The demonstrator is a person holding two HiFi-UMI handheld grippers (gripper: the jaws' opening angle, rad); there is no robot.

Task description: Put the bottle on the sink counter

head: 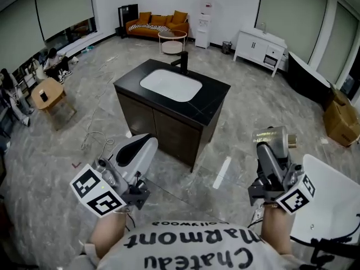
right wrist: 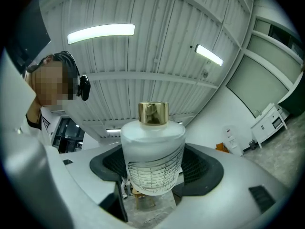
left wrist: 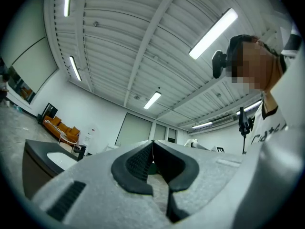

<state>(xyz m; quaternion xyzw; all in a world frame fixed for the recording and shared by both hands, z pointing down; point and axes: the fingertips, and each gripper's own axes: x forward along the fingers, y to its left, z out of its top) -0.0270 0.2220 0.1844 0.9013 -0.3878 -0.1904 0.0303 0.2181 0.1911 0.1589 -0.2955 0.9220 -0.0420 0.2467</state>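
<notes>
My right gripper (head: 274, 142) is shut on a frosted white bottle (head: 271, 136) with a gold cap (right wrist: 153, 113). In the right gripper view the bottle (right wrist: 152, 156) stands between the two dark pads, cap pointing away toward the ceiling. My left gripper (head: 140, 149) is held low at the left, shut, with nothing between its pads (left wrist: 138, 162). The sink counter (head: 211, 100) is a black island ahead of me, with a white basin (head: 170, 85) and a black faucet (head: 182, 61). Both grippers are well short of the counter.
A white chair (head: 332, 207) is close on my right. Cardboard boxes (head: 342, 117) sit at the far right. An orange sofa (head: 157, 24), a round table (head: 172, 38) and a white cabinet (head: 261, 46) line the back wall. A cable (head: 95, 134) trails on the floor at the left.
</notes>
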